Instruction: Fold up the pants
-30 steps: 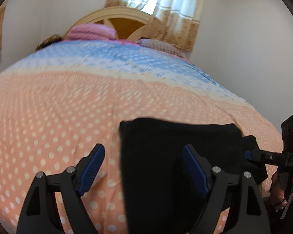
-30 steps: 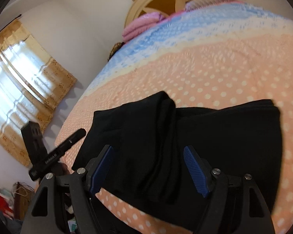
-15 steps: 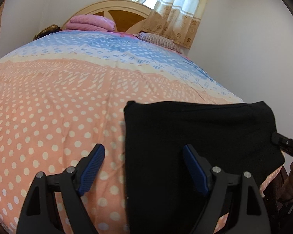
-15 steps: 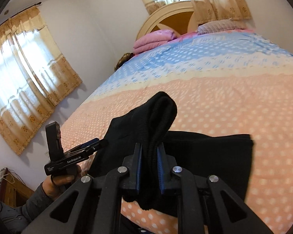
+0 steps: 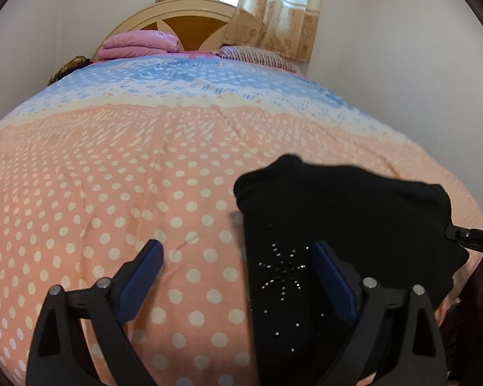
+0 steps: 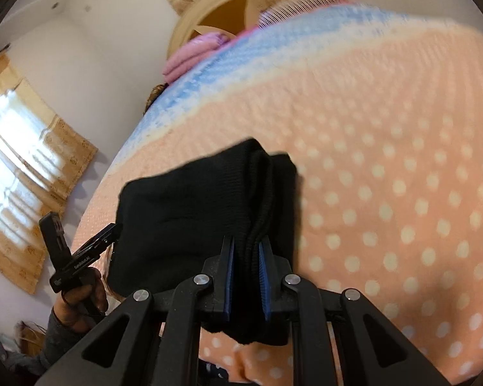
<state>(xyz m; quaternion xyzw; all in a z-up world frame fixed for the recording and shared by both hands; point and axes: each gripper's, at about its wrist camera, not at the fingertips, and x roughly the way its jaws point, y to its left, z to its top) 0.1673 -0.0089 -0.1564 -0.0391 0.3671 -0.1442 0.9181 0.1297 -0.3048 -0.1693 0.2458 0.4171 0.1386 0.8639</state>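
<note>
Right gripper [image 6: 245, 276] pinches pants [image 6: 190, 212] fold; left gripper [image 5: 238, 276] apparently empty.

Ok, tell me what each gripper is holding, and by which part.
The right gripper is shut on the black pants, pinching a bunched fold at their near edge. The left gripper is open and holds nothing; its right finger is over the pants.
</note>
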